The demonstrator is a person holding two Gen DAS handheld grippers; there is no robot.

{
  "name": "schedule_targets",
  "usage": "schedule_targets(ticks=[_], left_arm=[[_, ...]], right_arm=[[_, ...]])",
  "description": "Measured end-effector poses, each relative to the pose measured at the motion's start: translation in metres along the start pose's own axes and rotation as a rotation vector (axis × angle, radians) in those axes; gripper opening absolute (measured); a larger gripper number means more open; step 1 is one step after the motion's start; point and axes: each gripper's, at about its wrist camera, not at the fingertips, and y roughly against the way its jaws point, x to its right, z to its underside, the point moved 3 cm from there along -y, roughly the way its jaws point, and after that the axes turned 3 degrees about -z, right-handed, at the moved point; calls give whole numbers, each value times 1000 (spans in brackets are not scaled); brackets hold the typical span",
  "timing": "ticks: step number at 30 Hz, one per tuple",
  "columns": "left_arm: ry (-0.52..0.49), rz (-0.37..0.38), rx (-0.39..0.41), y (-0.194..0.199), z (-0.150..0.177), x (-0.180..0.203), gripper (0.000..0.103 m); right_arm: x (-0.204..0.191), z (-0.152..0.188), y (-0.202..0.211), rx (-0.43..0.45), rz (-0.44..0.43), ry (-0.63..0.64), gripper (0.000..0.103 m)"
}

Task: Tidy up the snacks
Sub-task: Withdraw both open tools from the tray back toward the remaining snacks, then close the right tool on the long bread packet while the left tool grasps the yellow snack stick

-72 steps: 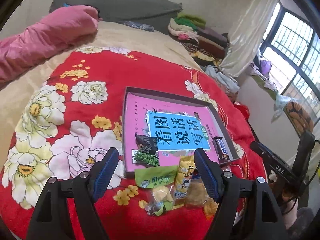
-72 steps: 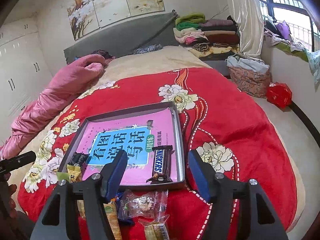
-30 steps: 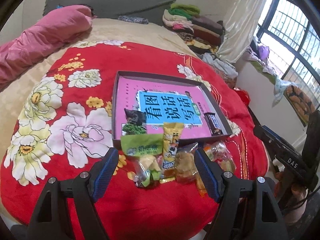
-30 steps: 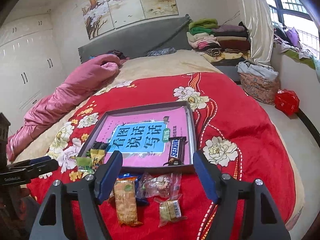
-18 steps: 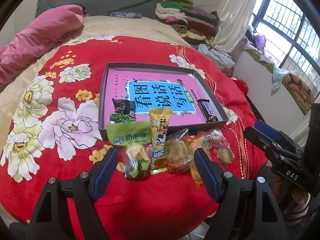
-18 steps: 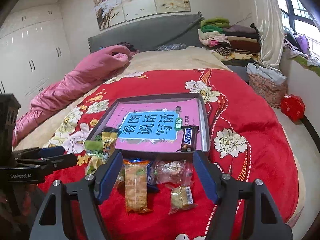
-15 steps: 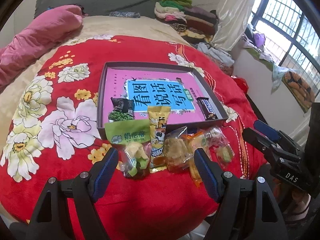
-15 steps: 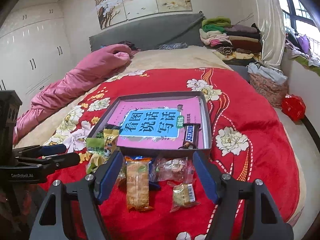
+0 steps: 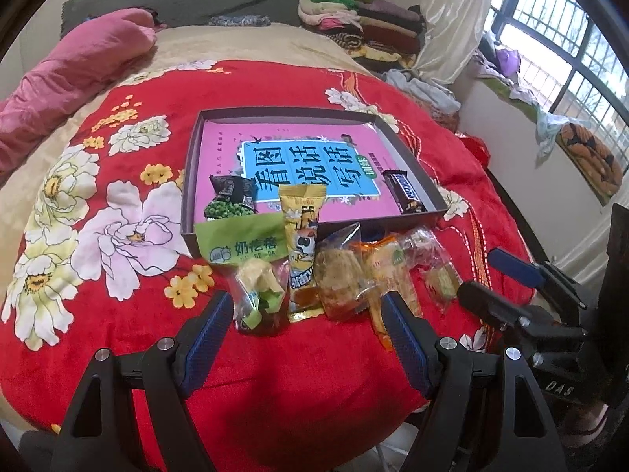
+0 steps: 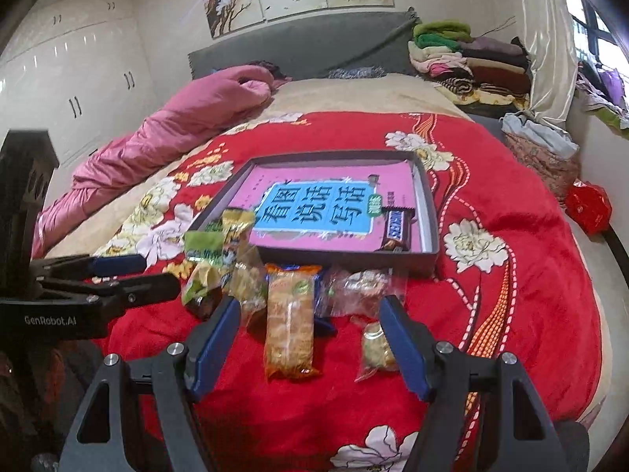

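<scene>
Now both tongs, left tongs [image 9: 302, 328] and right tongs [image 10: 310, 332], hover wide and empty over the snack pile [image 9: 338, 271] at six o'clock of the tray [image 9: 409, 157] on the bed; overlapping slippery wrappers could mean grabbing two or snagging.

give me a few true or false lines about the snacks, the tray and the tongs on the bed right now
1. The chocolate bar lies inside the tray. True.
2. The left tongs are clamped on the green packet. False: they are open and hold nothing.
3. The long orange biscuit pack lies on the red blanket, outside the tray. True.
4. The tray is empty. False: it holds a pink book, the chocolate bar and a dark pea packet.
</scene>
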Motion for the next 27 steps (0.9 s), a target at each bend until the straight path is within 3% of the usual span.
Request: schedule_targets(ticks=[27], left_arm=[[0,-9,-50,-28,1,-12,79]], right_arm=[[-11,31,-64,-151,20,64,73]])
